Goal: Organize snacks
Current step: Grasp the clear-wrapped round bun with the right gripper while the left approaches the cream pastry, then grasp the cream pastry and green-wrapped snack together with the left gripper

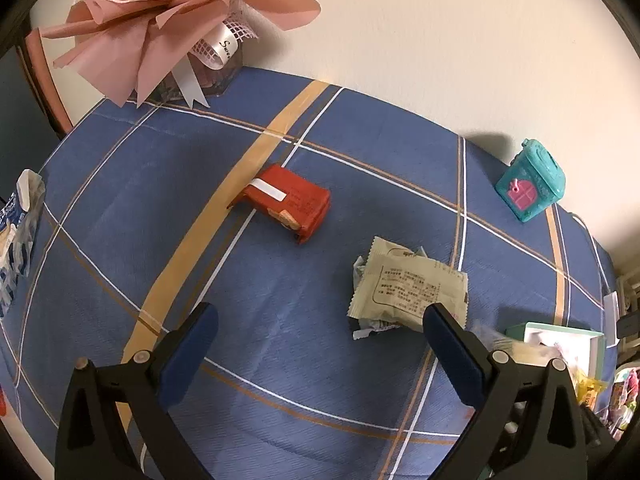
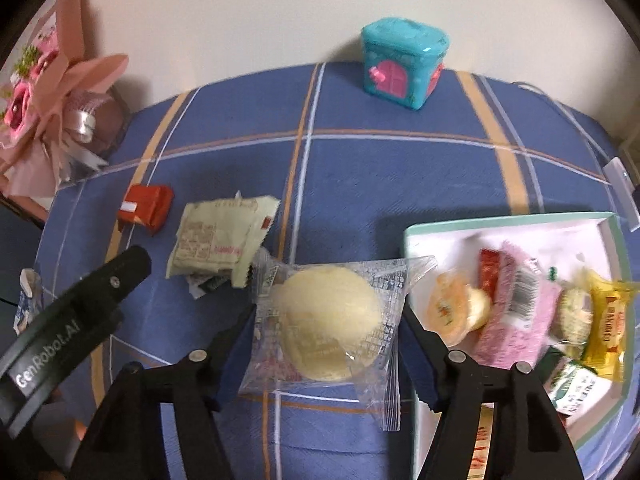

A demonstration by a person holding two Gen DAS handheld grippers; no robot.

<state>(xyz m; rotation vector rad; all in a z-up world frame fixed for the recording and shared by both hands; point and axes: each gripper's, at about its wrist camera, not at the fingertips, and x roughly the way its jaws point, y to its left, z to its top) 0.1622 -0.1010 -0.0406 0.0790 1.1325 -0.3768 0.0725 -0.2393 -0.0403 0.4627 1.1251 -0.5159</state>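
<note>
— How far along would you say they are?

— A good part done, I think. The pale green box [image 2: 412, 236] on the right already holds a heap of wrapped snacks [image 2: 520, 304]: a pink one, a yellow one, a round orange one. The right gripper [image 2: 326, 320] is closed on a clear packet with a pale round cake [image 2: 328, 320], held just beside the box's near-left corner, so that one looks bound for the box next.

— And what's left?

— A red packet [image 1: 286, 204] lies alone mid-table, and a beige packet [image 1: 410, 286] sits on top of some crumpled wrappers nearer the box. At the far left edge there's a blue-and-white bag [image 1: 18, 236]; whether it counts as a snack to sort, I can't tell.

— The other claw?

— The left gripper [image 1: 320, 344] hangs wide open and empty above the cloth, its right finger just in front of the beige packet.

— What's the room like?

— A blue plaid tablecloth [image 1: 200, 160] with tan and white stripes, pushed against a cream wall [image 1: 440, 40]. A pink paper bouquet [image 1: 160, 20] stands in the far left corner, and a teal toy house with a pink door [image 2: 404, 66] sits at the back.
</note>
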